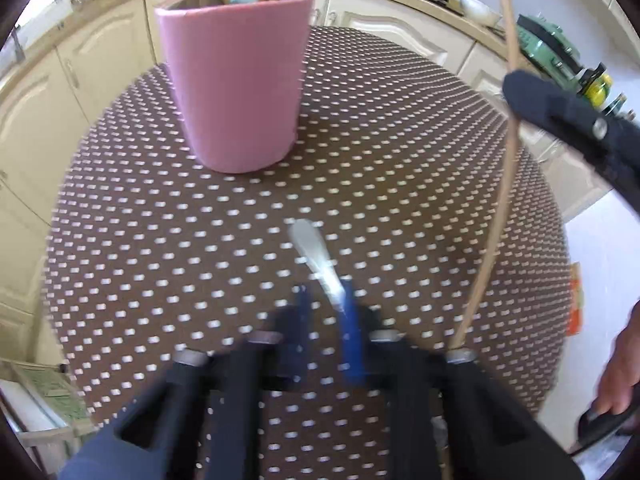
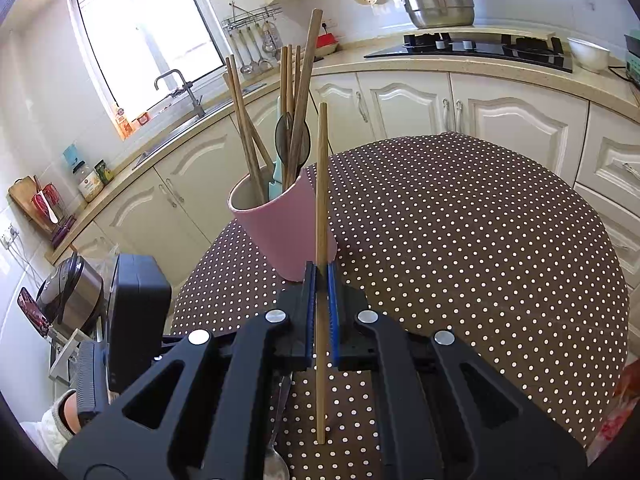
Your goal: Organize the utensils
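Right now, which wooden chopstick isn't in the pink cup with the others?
The chopstick clamped upright in the right gripper, its lower tip near the dotted tablecloth. The other chopsticks stand bunched inside the pink cup.

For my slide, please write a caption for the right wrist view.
Right gripper holds a wooden chopstick upright before the pink cup of utensils.

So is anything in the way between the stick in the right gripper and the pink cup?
Nothing visible. The right gripper holds the chopstick upright just in front of the pink cup. The cup already holds several utensils, but part of its mouth looks open.
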